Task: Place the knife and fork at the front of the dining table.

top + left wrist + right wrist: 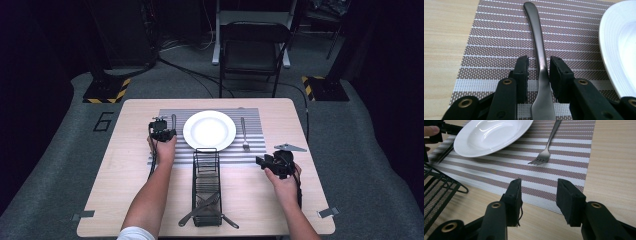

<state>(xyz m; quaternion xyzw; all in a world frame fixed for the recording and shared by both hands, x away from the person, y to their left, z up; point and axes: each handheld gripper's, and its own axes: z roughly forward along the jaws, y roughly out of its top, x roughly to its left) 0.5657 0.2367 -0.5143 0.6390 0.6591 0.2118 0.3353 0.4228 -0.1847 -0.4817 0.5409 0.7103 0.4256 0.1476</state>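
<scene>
A dark metal knife (537, 42) lies flat on the striped placemat (489, 45), left of the white plate (209, 130). My left gripper (539, 62) sits low over it with the jaws open; the knife runs between the pads, close to the right pad, with a gap at the left one. In the high view the left gripper (162, 126) is at the plate's left side. My right gripper (539, 185) is open and holds nothing; it hovers over bare wood by the placemat's near right corner (267, 161). A fork (546, 150) lies right of the plate.
A black wire cutlery caddy (206, 185) stands at the table's middle front, with a few utensils (200, 212) at its near end. Its rim (439, 187) shows to the right gripper's left. A folding chair (252, 50) stands beyond the table.
</scene>
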